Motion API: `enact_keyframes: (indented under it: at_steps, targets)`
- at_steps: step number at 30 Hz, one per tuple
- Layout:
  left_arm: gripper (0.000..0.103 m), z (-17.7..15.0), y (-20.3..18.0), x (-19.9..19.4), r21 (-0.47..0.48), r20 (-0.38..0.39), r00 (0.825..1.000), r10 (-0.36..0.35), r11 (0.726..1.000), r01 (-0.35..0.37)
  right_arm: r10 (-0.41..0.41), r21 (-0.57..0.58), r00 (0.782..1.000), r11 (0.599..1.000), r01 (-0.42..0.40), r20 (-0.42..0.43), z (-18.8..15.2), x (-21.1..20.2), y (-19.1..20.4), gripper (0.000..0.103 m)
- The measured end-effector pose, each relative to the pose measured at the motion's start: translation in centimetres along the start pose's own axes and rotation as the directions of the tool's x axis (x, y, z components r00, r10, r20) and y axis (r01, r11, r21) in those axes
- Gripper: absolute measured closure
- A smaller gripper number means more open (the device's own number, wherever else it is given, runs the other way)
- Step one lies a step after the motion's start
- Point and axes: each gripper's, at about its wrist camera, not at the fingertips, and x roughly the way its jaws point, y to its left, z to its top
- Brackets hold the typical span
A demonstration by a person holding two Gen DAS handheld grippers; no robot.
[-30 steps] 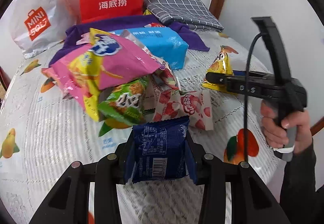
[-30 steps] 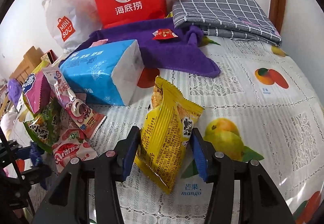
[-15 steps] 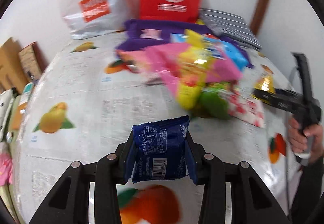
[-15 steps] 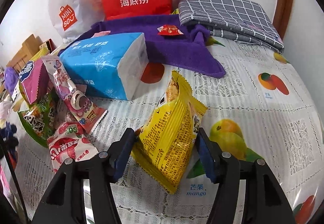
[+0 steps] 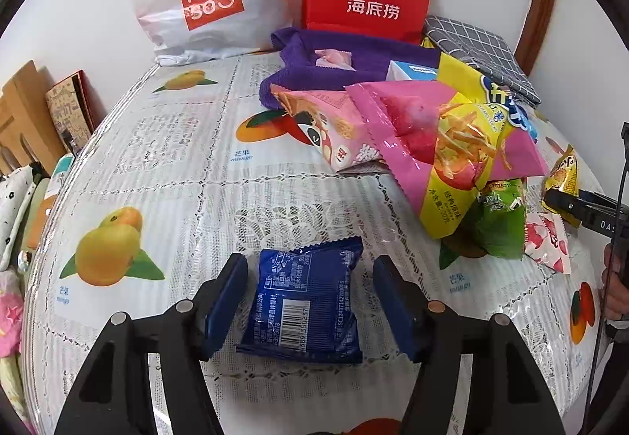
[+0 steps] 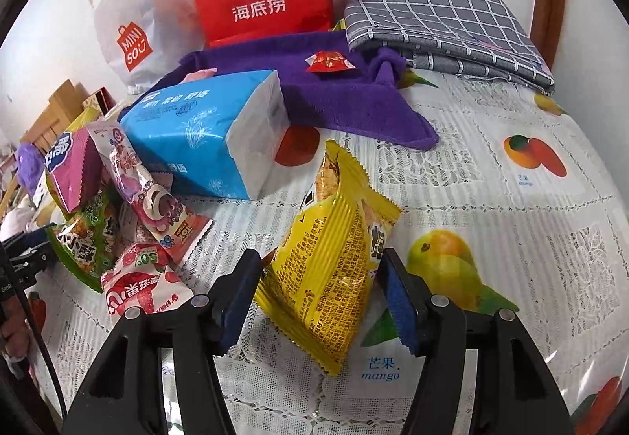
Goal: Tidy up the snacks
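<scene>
White lace tablecloth printed with fruit [image 5: 165,167], against a white wall. Left gripper [image 5: 310,289], jaws opening: flat dark-blue snack packet [image 5: 306,301] lies between them, untouched. Right gripper [image 6: 322,281] brackets an upright yellow snack pouch [image 6: 334,254]; contact apparently on one pad only. Beyond: heaped snack bags [image 5: 432,136], blue tissue pack [image 6: 204,136], partly hidden.
</scene>
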Motion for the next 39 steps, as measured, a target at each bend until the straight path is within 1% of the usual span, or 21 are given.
enact_keyframes:
  at_steps: [2, 3, 5, 6, 9, 12, 15, 19, 23, 26, 29, 31, 34, 39]
  targets:
    - [0.039, 0.1, 0.0, -0.1, -0.002, 0.002, 1.0, 0.001, 1.0, -0.001, -0.006, -0.003, 1.0, 1.0, 0.006, -0.001, 0.0, 0.0, 0.0, 0.041]
    - [0.04, 0.0, 0.1, -0.2, -0.009, 0.004, 1.0, -0.002, 1.0, 0.002, -0.009, -0.001, 1.0, 1.0, 0.009, -0.001, 0.1, -0.1, 0.0, 0.043]
    - [0.048, -0.2, 0.4, -0.4, -0.026, 0.013, 1.0, 0.004, 1.0, -0.004, -0.005, 0.012, 1.0, 1.0, 0.005, 0.003, 0.1, -0.1, -0.3, 0.045]
    - [0.058, -0.3, 0.7, -0.6, -0.041, 0.022, 1.0, 0.005, 0.999, -0.004, 0.003, 0.023, 1.0, 1.0, -0.003, 0.007, 0.0, -0.2, -0.5, 0.047]
    - [0.06, -0.6, 1.6, -0.7, -0.08, 0.041, 0.999, -0.032, 0.996, 0.035, 0.026, 0.052, 1.0, 0.998, -0.027, 0.016, 0.0, -0.3, -1.1, 0.048]
    - [0.061, -0.7, 1.3, -0.8, -0.07, 0.046, 0.999, -0.025, 0.997, 0.029, 0.044, 0.073, 0.999, 0.996, -0.046, 0.027, -0.1, -0.4, -1.5, 0.049]
    - [0.061, -0.6, 0.9, -0.7, -0.05, 0.04, 0.999, -0.006, 0.999, 0.008, 0.021, 0.1, 0.999, 0.995, -0.025, 0.033, -0.1, -0.6, -1.9, 0.049]
    - [0.061, -0.5, 0.8, -0.9, -0.042, 0.035, 0.999, -0.006, 0.999, 0.008, -0.002, 0.106, 1.0, 0.994, -0.001, 0.027, -0.6, -1.2, -1.8, 0.05]
    - [0.061, -0.4, 1.3, -1.6, -0.083, 0.026, 0.996, -0.084, 0.993, 0.086, -0.003, 0.087, 0.999, 0.996, 0.0, 0.036, -0.8, -2.9, -1.3, 0.05]
    - [0.062, -0.1, 1.7, -2.7, -0.104, 0.032, 0.994, -0.102, 0.989, 0.105, 0.001, 0.083, 0.999, 0.997, -0.005, 0.048, -0.5, -4.7, -1.1, 0.05]
    - [0.062, 0.7, 2.0, -3.8, -0.117, 0.038, 0.989, -0.146, 0.982, 0.149, 0.006, 0.068, 0.998, 0.998, -0.011, 0.067, -0.1, -6.2, -0.6, 0.05]
    - [0.062, 1.6, 1.8, -4.7, -0.108, 0.058, 0.988, -0.143, 0.983, 0.148, 0.007, 0.058, 0.997, 0.998, -0.012, 0.073, 0.4, -6.9, -0.2, 0.05]
    - [0.061, 3.0, 1.0, -5.8, -0.067, 0.075, 0.988, -0.136, 0.988, 0.141, 0.017, 0.037, 0.996, 0.999, -0.02, 0.087, 1.4, -7.9, 0.5, 0.05]
    - [0.061, 5.3, -0.1, -7.0, -0.016, 0.072, 0.981, -0.18, 0.983, 0.182, 0.039, 0.01, 0.993, 0.999, -0.04, 0.114, 3.0, -9.3, 1.3, 0.05]
